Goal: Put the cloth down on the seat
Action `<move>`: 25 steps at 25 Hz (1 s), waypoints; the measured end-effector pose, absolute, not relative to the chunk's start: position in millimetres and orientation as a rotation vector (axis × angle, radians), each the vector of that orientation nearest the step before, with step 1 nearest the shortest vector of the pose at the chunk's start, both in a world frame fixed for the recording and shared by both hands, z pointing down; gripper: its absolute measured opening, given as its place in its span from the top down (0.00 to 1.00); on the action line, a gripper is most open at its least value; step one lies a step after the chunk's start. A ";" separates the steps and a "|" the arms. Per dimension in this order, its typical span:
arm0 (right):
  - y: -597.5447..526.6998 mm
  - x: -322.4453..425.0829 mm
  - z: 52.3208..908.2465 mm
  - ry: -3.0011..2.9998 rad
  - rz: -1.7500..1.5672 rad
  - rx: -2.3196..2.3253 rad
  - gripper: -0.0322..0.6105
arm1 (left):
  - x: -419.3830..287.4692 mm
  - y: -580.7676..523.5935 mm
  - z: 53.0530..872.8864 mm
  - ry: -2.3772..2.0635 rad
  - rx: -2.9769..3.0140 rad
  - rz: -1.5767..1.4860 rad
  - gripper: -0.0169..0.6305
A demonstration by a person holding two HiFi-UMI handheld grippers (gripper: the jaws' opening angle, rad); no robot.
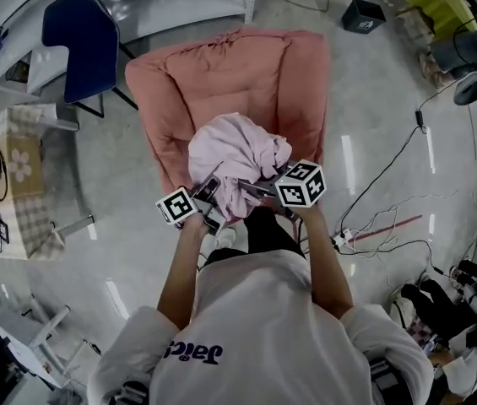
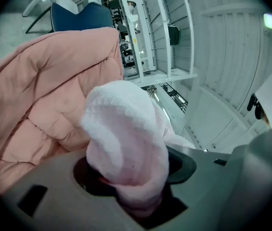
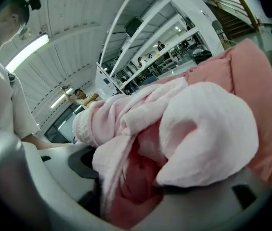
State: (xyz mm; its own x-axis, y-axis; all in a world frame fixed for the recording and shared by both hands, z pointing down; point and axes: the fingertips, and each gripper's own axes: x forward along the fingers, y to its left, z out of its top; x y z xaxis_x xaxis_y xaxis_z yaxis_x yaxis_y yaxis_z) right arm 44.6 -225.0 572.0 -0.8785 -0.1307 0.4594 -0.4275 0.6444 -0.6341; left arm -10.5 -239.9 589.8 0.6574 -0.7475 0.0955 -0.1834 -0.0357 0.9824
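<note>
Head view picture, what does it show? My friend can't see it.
Seen from above, a person in a white shirt holds a bunched pale pink cloth with the left gripper and right gripper over a pink armchair. A dark blue chair stands beyond it.

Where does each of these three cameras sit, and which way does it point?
Head view: on the person's head, facing steeply down at the pink cloth above the armchair; forearms, left tool and right tool show.
Left gripper view: on the left tool, facing along its jaws, which clamp the cloth; only the tool's grey body shows.
Right gripper view: on the right tool, facing along its jaws, also clamping cloth; the person's white sleeve shows.
Shared: all three see cloth and armchair.
</note>
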 end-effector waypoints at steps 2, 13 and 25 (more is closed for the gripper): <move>-229.8 49.3 593.6 -2.460 1.150 0.439 0.43 | -6.2 -244.3 611.4 -0.804 1.547 -0.516 0.59; -245.1 57.1 723.2 -2.286 1.333 0.488 0.43 | -2.3 -257.1 743.5 -0.880 1.426 -0.329 0.63; -229.3 68.5 854.1 -2.113 1.513 0.595 0.43 | 5.5 -242.5 876.3 -0.909 1.311 -0.158 0.66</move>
